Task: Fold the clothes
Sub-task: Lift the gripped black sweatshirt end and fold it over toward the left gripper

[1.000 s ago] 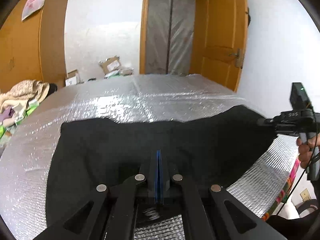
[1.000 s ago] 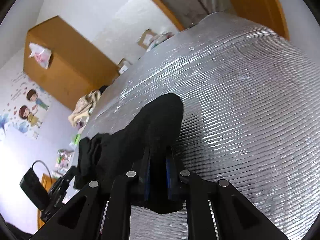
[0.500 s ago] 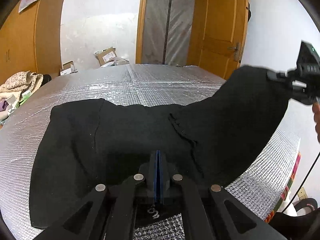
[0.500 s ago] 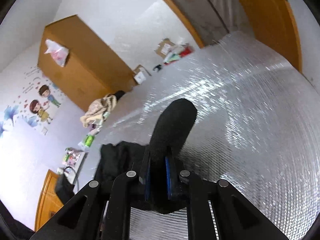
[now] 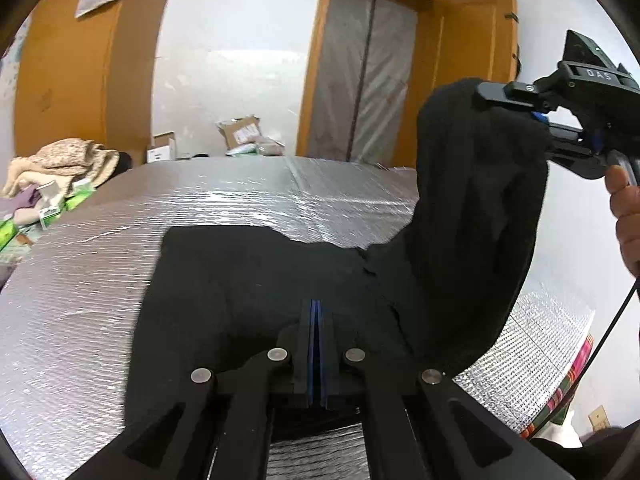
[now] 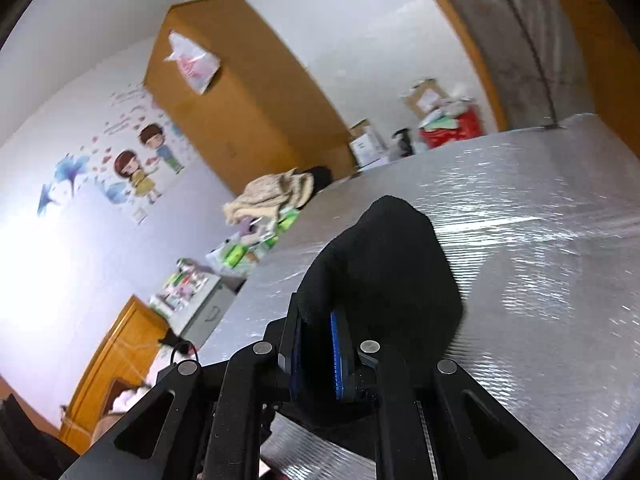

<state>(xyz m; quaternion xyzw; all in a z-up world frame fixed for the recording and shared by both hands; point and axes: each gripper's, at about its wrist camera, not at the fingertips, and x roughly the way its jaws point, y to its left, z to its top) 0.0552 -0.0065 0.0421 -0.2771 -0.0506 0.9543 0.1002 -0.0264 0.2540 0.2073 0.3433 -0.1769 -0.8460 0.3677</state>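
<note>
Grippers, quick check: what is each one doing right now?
Left gripper: shut, low against the black garment on the foil-covered table; whether it pinches cloth cannot be told.
Right gripper: shut on the black garment, lifted clear.

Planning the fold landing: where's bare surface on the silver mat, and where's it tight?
Bare silver foil mat lies beyond the black garment, toward the doorway, and along its left side. A smaller strip shows at the right edge under the lifted cloth. Crowded: off the mat's left edge, a beige clothes pile with green packets.

Matt black cloth garment [image 5: 248, 280] on shiny foil cover [image 5: 80, 280].
</note>
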